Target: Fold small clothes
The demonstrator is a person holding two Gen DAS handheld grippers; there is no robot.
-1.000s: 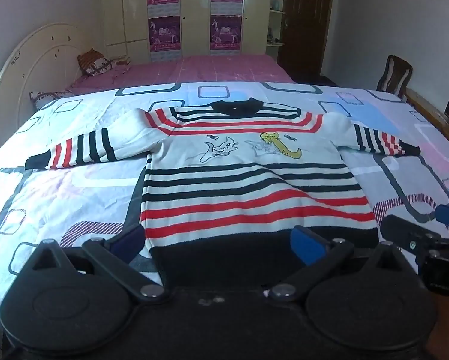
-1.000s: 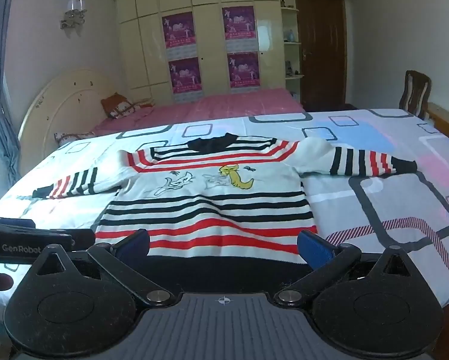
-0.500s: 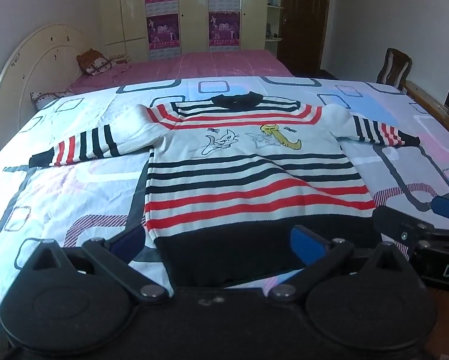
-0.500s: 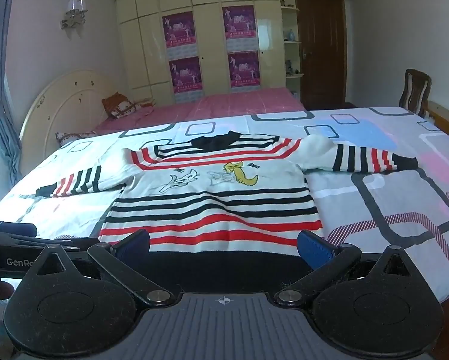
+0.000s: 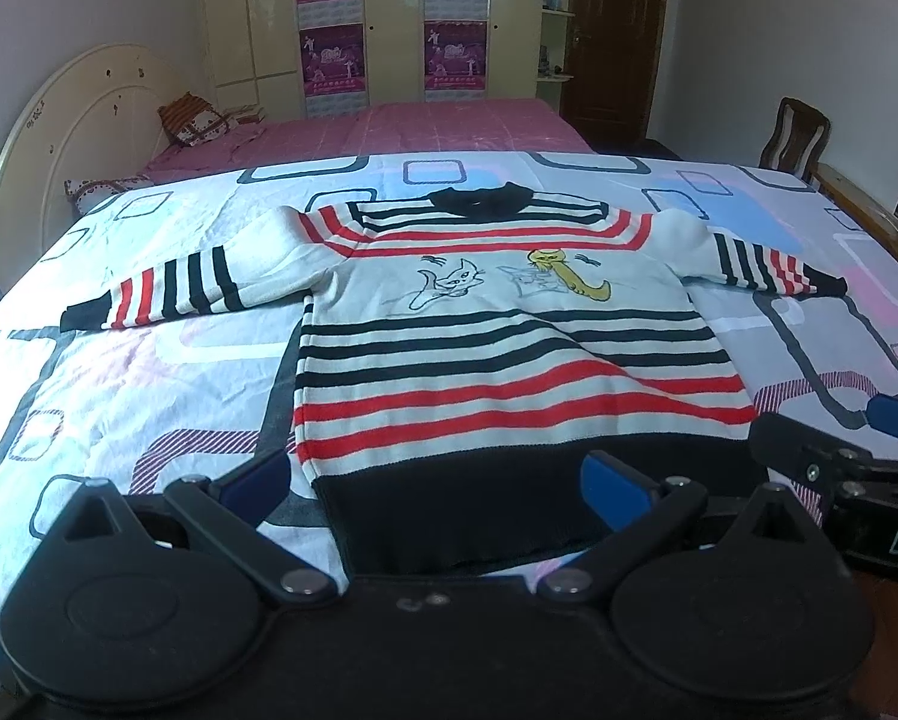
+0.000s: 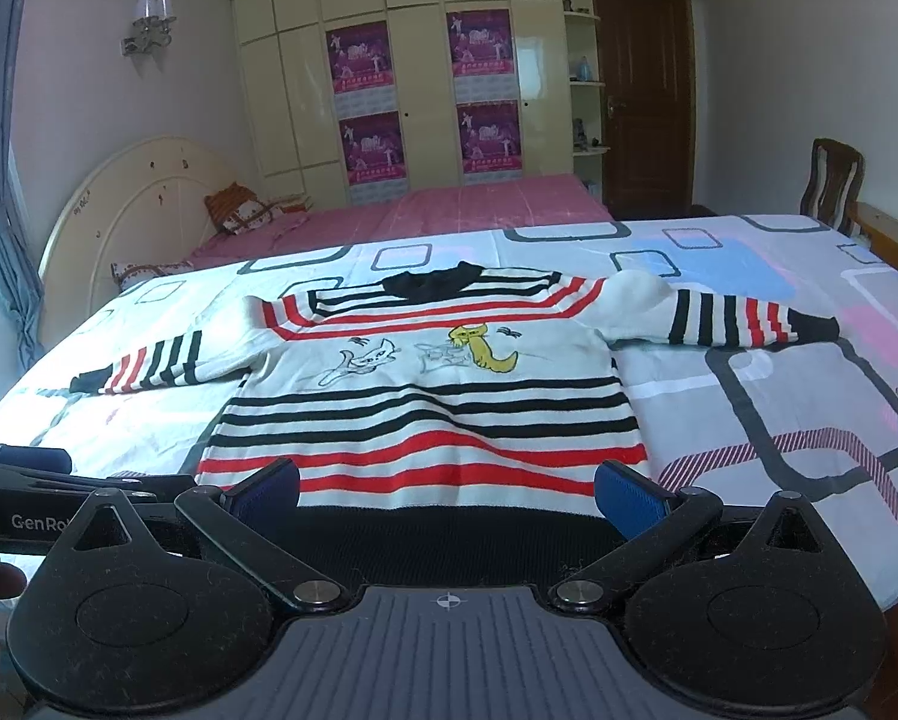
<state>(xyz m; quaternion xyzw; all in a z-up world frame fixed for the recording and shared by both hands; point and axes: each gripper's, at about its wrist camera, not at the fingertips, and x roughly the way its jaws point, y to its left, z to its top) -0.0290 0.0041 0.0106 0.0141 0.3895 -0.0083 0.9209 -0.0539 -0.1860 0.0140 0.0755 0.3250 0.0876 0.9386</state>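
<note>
A small white sweater point(image 5: 509, 348) with red and black stripes, a black hem and cat drawings lies flat, front up, on the bed, sleeves spread to both sides. It also shows in the right wrist view point(image 6: 431, 414). My left gripper point(image 5: 437, 483) is open and empty, just above the black hem near the bed's front edge. My right gripper point(image 6: 449, 489) is open and empty, over the same hem. The right gripper's fingers show at the right edge of the left wrist view point(image 5: 833, 462). The left gripper shows at the left edge of the right wrist view point(image 6: 41, 474).
The bed has a patterned sheet point(image 5: 119, 372) with grey squares. A pink bed point(image 5: 389, 126) with pillows lies behind. A wooden chair point(image 5: 794, 135) stands at the back right. A rounded headboard point(image 5: 71, 138) is at the left. Wardrobes and a door line the far wall.
Both grippers have moved slightly forward and up over the sweater's hem. The sweater has not moved. Both grippers stay open.
</note>
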